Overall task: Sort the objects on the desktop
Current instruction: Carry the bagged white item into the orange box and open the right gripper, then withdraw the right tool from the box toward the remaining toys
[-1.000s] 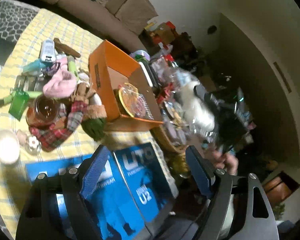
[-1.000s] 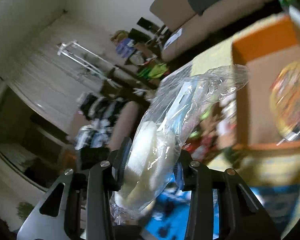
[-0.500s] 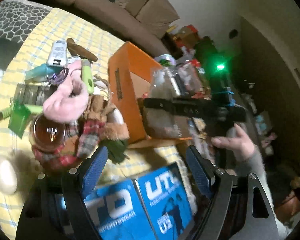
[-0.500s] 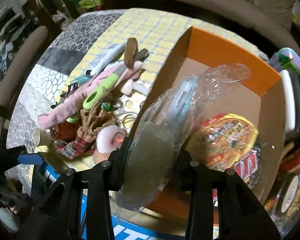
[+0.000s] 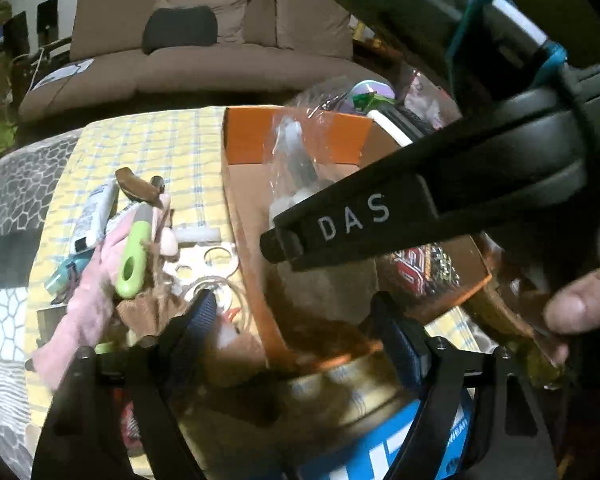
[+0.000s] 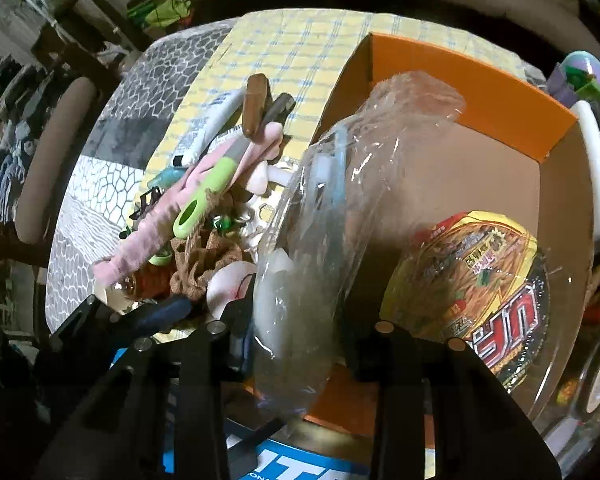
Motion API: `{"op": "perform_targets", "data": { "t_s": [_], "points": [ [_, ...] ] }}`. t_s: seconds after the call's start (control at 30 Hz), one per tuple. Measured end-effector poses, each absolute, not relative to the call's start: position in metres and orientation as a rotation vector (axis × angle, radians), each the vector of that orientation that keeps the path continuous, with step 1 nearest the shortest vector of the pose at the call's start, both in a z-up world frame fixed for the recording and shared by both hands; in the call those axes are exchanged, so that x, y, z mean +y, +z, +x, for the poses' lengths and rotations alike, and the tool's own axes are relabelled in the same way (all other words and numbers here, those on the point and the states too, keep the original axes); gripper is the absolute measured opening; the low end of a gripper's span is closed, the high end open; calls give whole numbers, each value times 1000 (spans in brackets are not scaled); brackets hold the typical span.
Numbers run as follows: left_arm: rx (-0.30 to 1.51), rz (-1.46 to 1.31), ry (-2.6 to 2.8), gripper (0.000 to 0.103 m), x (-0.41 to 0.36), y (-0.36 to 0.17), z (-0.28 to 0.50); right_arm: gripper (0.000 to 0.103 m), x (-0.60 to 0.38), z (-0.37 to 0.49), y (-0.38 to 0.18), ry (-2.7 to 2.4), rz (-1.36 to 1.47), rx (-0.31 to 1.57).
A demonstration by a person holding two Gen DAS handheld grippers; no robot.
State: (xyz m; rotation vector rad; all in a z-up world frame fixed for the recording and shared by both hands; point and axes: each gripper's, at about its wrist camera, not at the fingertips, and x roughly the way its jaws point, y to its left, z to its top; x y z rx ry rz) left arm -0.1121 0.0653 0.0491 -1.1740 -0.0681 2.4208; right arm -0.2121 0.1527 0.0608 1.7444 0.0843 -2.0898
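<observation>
Right gripper tilted steeply down, clamping plastic bag over orange box; left gripper fingers apart, just narrowing, empty.

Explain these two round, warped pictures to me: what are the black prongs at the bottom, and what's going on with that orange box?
No robot here: a person holds a two-finger gripper in each hand, each carrying a fisheye camera looking along its fingers. One picture comes from the left gripper, whose jaws have just been closing with nothing between them. The other comes from the right gripper, which clamps a clear plastic bag over the orange box. A noodle bowl already lies in the box. Beside it, on the yellow checked cloth, sits a pile including a green-handled tool and pink fabric.
</observation>
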Motion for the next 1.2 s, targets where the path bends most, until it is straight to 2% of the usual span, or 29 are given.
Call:
{"op": "perform_targets", "data": {
  "t_s": [0.03, 0.07, 0.17, 0.4, 0.47, 0.53, 0.7, 0.73, 0.77, 0.9, 0.93, 0.97, 1.03, 1.1, 1.17, 1.2],
  "points": [
    [-51, -1198, 2425, 35, 69, 46, -115, 32, 152, -213, 61, -2089, 1747, 95],
    [-46, -1224, 2407, 18, 71, 42, -118, 32, 151, -214, 61, -2085, 1750, 96],
    [-36, -1242, 2391, 19, 73, 40, -120, 32, 152, -216, 59, -2064, 1766, 80],
    [-186, -1326, 2269, 18, 77, 39, -122, 36, 153, -219, 57, -2085, 1774, 103],
    [-193, -1336, 2256, 18, 80, 40, -119, 49, 157, -220, 61, -2118, 1766, 85],
    [-196, -1346, 2236, 18, 81, 40, -115, 57, 161, -219, 67, -2134, 1738, 62],
    [-168, -1367, 2234, 18, 80, 44, -105, 59, 173, -215, 82, -2174, 1679, 27],
    [-180, -1365, 2240, 24, 75, 45, -102, 59, 176, -213, 85, -2179, 1666, 21],
    [-198, -1359, 2240, 36, 70, 46, -102, 59, 178, -210, 89, -2183, 1655, 19],
    [-219, -1333, 2269, 46, 53, 52, -95, 59, 184, -202, 97, -2191, 1622, -7],
    [-220, -1326, 2280, 54, 49, 54, -95, 59, 185, -200, 99, -2192, 1614, -13],
    [-218, -1319, 2294, 71, 45, 56, -93, 59, 186, -196, 101, -2192, 1606, -24],
    [-216, -1300, 2337, 91, 36, 62, -88, 59, 186, -188, 103, -2181, 1586, -55],
    [-229, -1298, 2342, 91, 29, 67, -87, 64, 183, -178, 104, -2176, 1577, -69],
    [-253, -1312, 2320, 92, 22, 72, -85, 85, 181, -170, 105, -2174, 1575, -83],
    [-269, -1306, 2312, 92, 17, 77, -82, 91, 181, -166, 107, -2176, 1575, -92]
  ]
}}
